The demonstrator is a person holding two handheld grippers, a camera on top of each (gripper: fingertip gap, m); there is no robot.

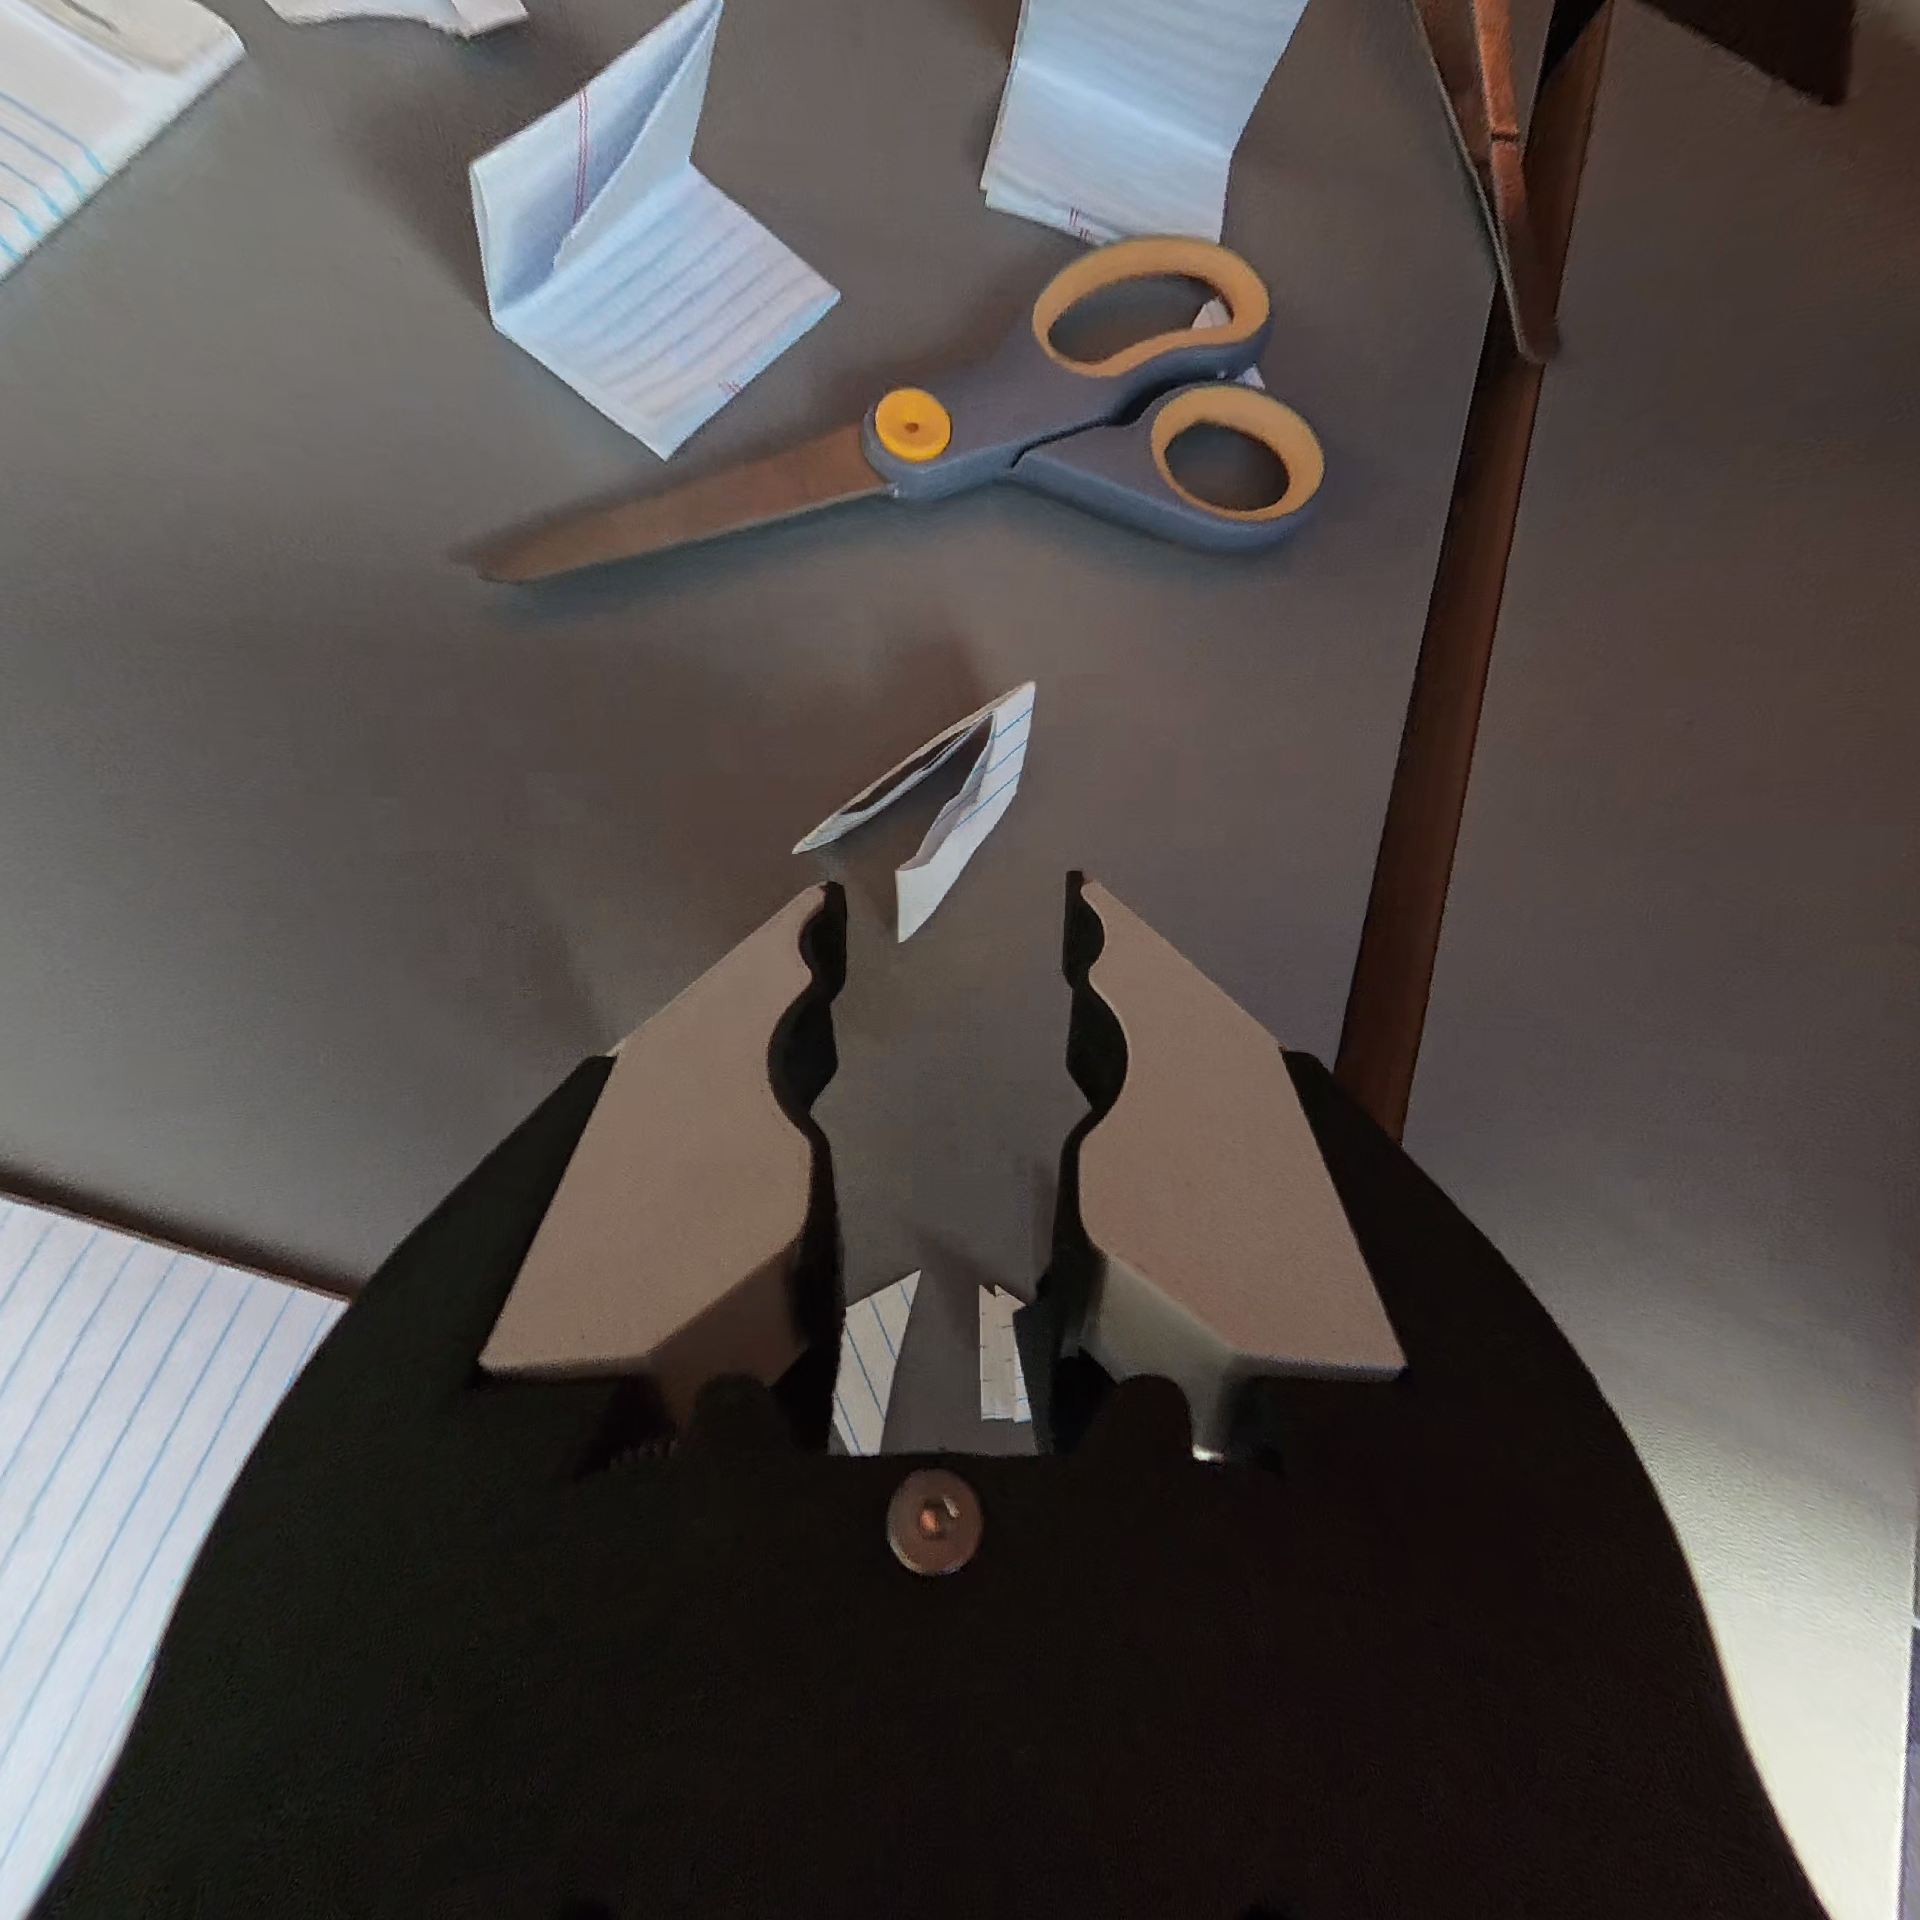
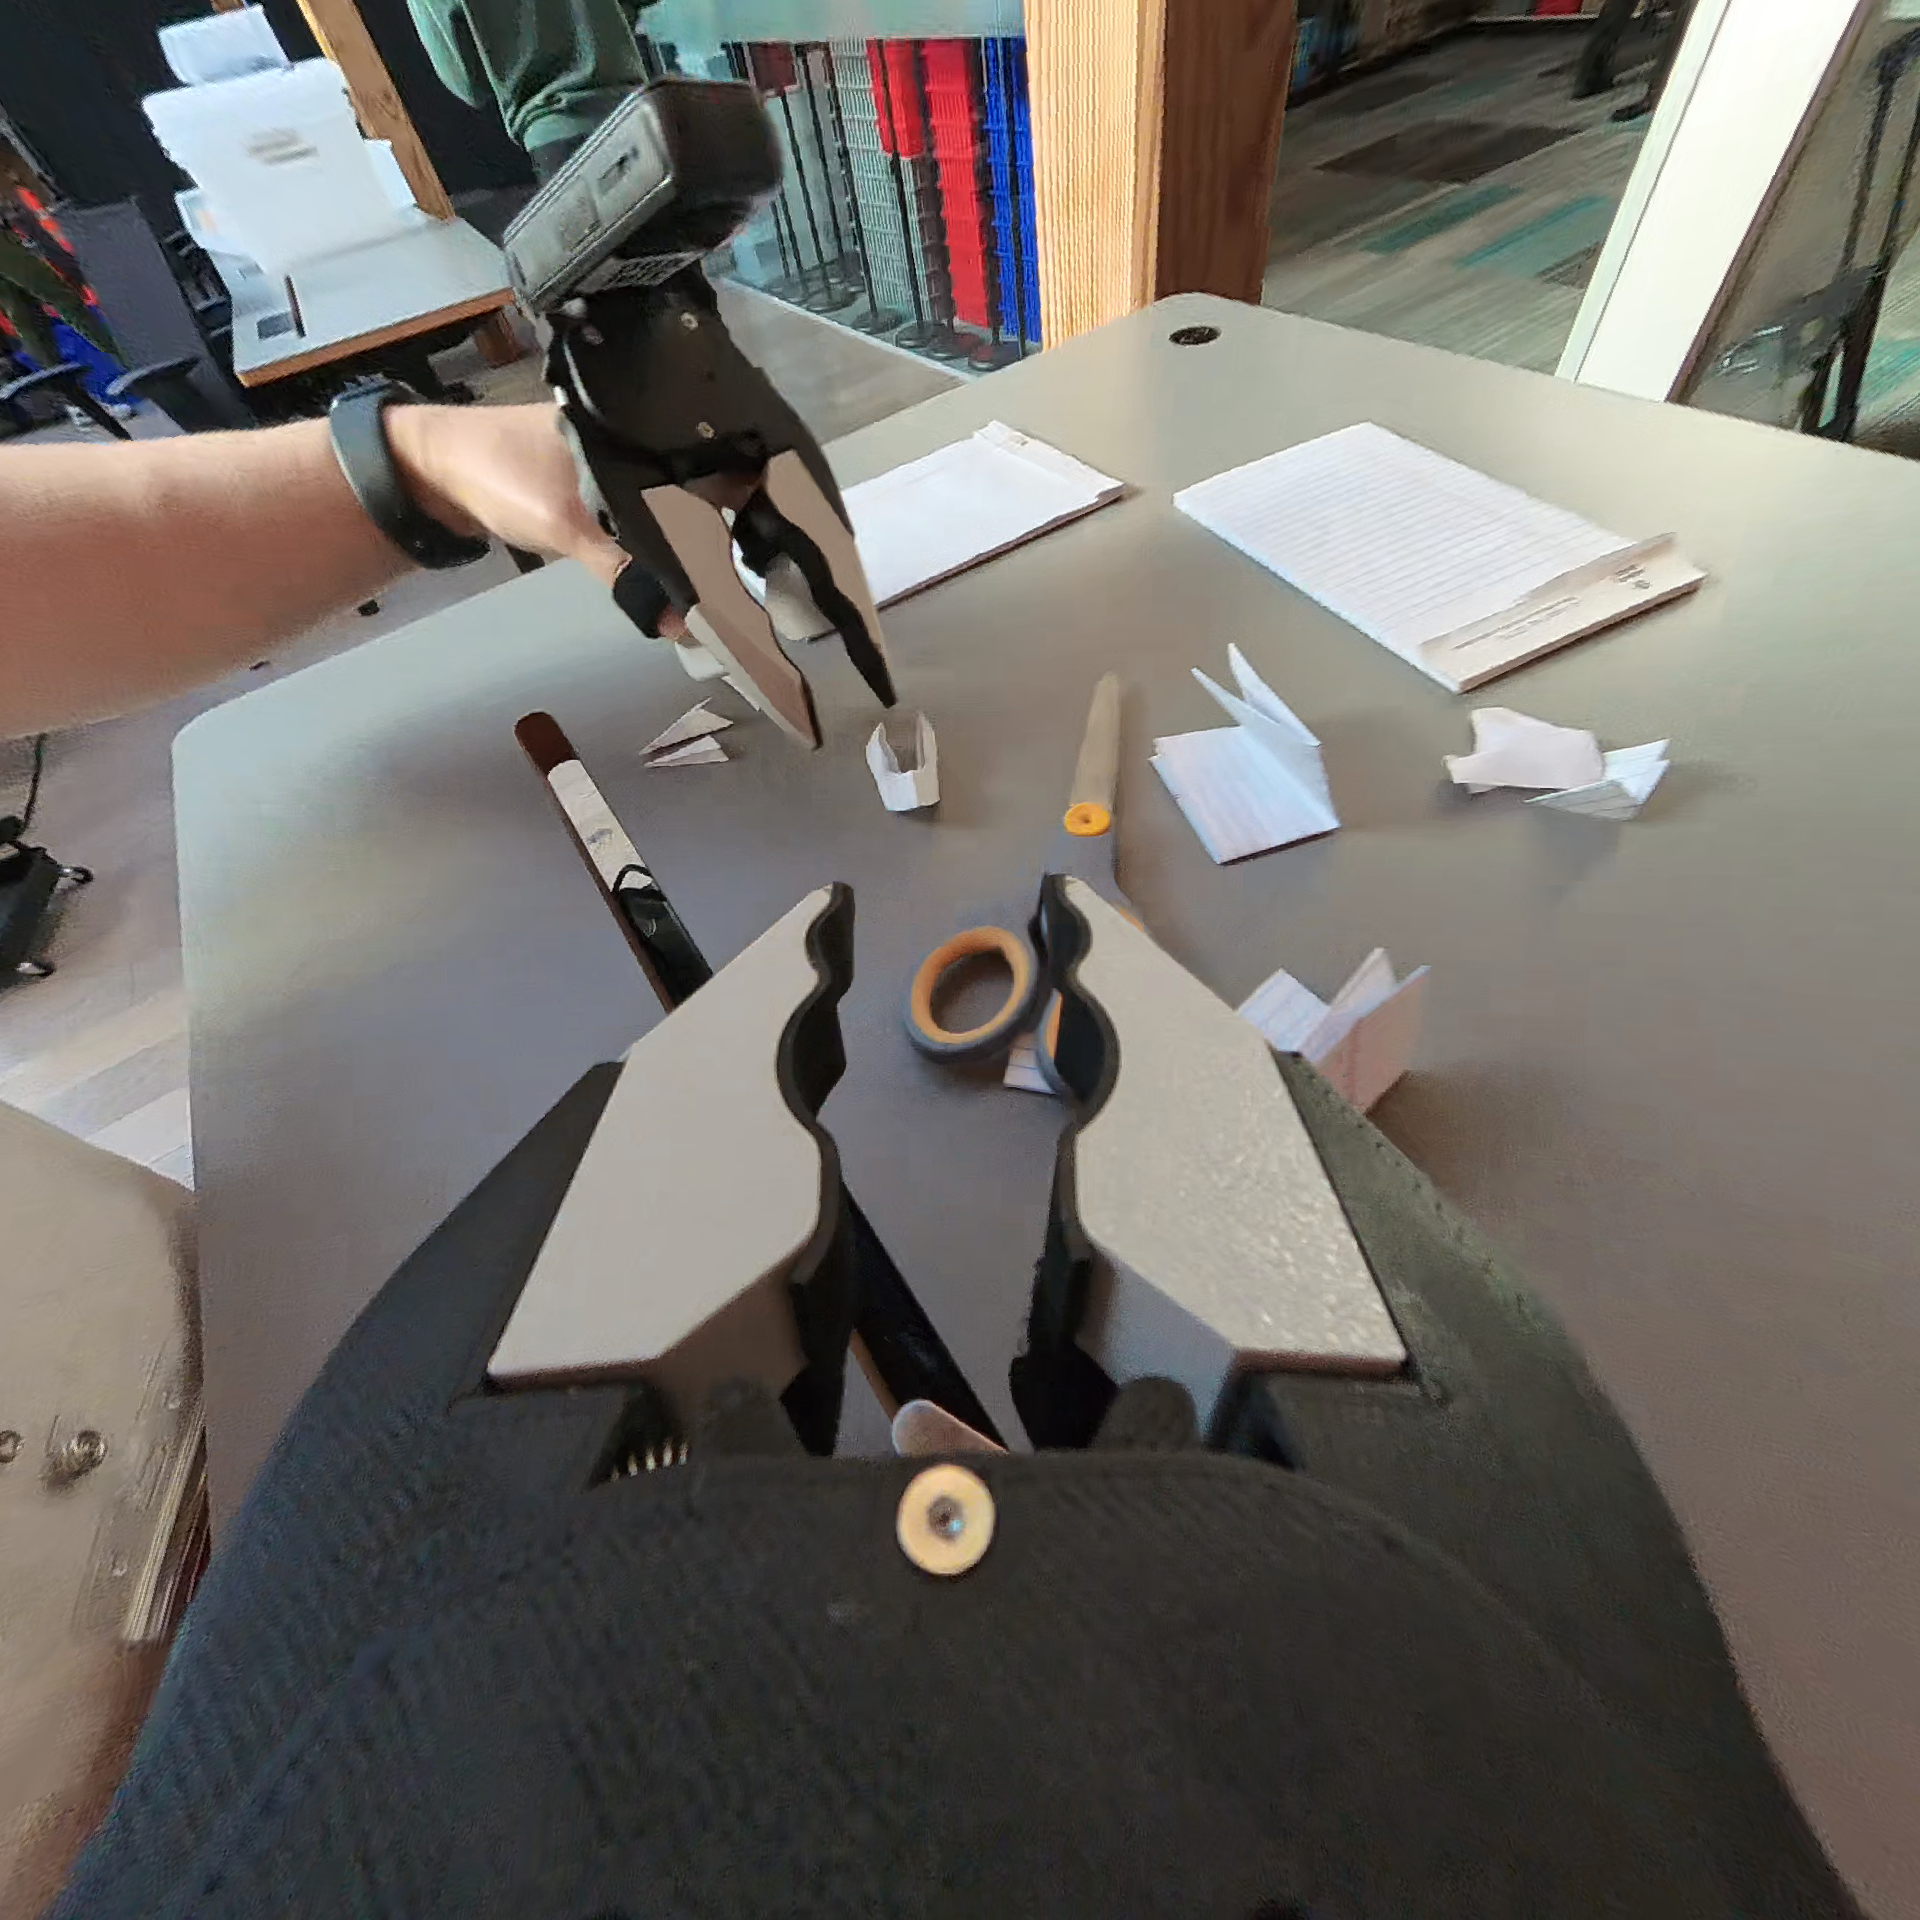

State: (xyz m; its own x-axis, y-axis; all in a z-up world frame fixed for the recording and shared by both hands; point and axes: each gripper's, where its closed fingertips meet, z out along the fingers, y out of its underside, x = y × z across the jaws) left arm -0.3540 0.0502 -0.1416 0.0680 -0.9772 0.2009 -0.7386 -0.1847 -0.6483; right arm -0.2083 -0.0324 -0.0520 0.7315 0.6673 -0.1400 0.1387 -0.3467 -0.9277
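With both tongs open and empty, the left tongs point(image 1: 951, 899) hover just beside a small folded paper scrap point(image 1: 940, 800) on the grey tabletop point(image 1: 260, 727), while the right tongs point(image 2: 951, 909) hang over the scissors point(image 2: 1023, 956), so any closing wants a low, centred, gentle approach.

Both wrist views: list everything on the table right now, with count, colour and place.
table: one, grey.
scissors: one, grey-blue and orange, centre, shut.
small folded scrap: one, white lined, just ahead of left gripper.
folded papers: several, white lined, around the scissors.
notepads: two, white, far side.
crumpled paper: one, white, far right.
left gripper: open, empty.
right gripper: open, over the scissors' handles.
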